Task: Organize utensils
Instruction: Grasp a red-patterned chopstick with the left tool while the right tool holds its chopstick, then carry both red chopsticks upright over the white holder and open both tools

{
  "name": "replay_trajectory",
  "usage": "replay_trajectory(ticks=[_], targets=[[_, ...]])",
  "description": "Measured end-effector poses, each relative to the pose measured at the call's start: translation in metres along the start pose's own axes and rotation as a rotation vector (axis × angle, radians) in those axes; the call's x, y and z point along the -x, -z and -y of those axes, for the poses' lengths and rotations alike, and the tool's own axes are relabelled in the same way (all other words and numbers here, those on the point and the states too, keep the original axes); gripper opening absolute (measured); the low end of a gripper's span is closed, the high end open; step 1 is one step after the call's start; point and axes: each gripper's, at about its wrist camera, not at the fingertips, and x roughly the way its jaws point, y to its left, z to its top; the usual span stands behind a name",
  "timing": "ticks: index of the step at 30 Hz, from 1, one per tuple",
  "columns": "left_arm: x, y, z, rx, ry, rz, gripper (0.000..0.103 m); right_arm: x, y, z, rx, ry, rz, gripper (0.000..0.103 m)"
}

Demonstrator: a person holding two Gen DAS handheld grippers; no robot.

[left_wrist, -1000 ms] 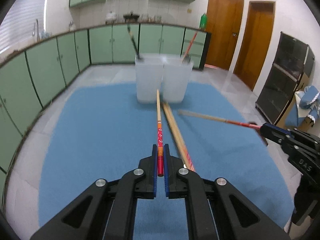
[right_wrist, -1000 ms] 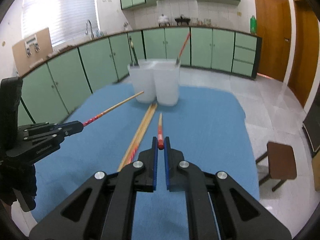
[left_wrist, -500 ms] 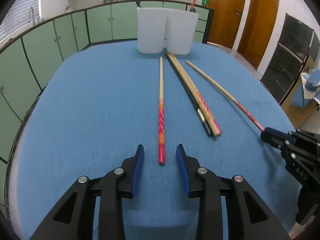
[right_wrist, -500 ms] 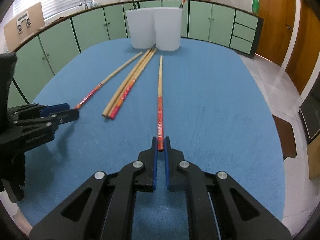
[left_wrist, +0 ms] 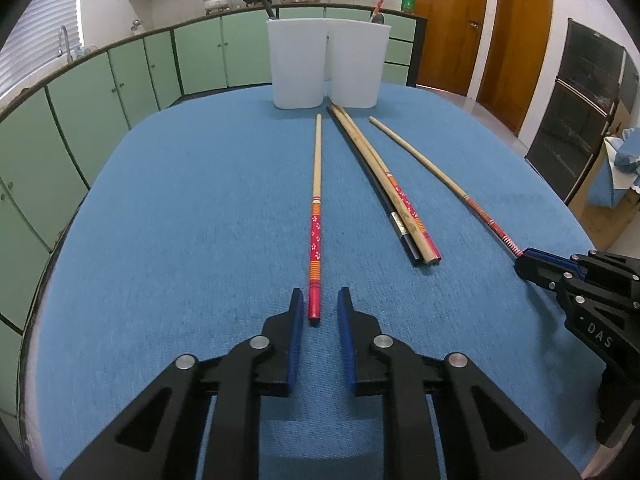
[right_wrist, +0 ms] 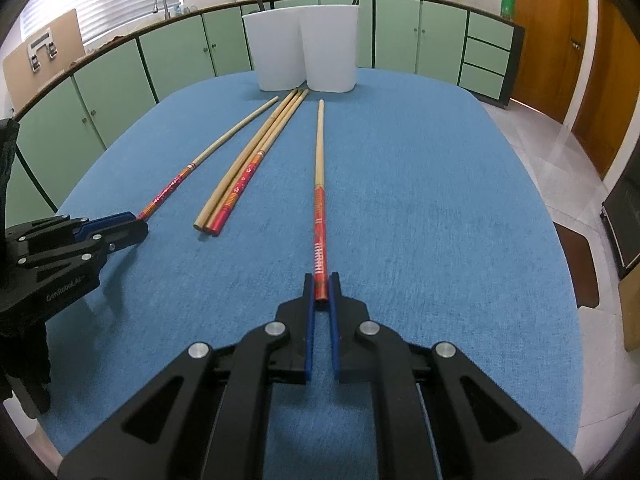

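Note:
Several long chopsticks lie on the blue table. My left gripper (left_wrist: 318,306) is open, its jaws on either side of the red end of a flower-patterned chopstick (left_wrist: 316,216) that lies flat. My right gripper (right_wrist: 322,290) has a narrow gap, with the red end of a striped chopstick (right_wrist: 320,200) lying between its jaws on the table. A bundle of three chopsticks (left_wrist: 384,188) lies between them, also in the right wrist view (right_wrist: 248,168). Two white cups (left_wrist: 328,64) stand at the far edge, each holding a chopstick.
The blue tablecloth (left_wrist: 180,220) covers a rounded table. Green cabinets (left_wrist: 100,80) run behind and to the left. A small brown stool (right_wrist: 576,256) stands off the table's right side. Wooden doors (left_wrist: 448,20) are at the back right.
Both grippers lowered their chopsticks onto the table. The left gripper opened and let go of its chopstick. The right gripper's jaws have parted slightly around its chopstick.

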Motion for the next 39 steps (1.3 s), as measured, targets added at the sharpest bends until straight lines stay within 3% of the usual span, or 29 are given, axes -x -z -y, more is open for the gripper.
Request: replay_trajectory(ticks=[3, 10, 15, 27, 39], targets=[[0.000, 0.000, 0.003, -0.001, 0.000, 0.002, 0.007, 0.000, 0.001, 0.001, 0.000, -0.002, 0.000, 0.007], [0.003, -0.002, -0.001, 0.029, 0.020, -0.001, 0.006, -0.001, -0.001, 0.005, -0.018, -0.028, 0.001, 0.006], [0.034, -0.017, -0.005, 0.019, 0.013, 0.047, 0.006, 0.018, -0.012, 0.010, -0.029, -0.030, 0.055, 0.005], [0.124, -0.091, -0.010, -0.017, 0.037, 0.315, 0.006, 0.105, -0.092, 0.010, 0.068, -0.023, 0.297, 0.005], [0.119, -0.161, -0.016, -0.024, 0.116, 0.353, 0.006, 0.136, -0.186, 0.016, 0.121, -0.127, 0.348, 0.005]])
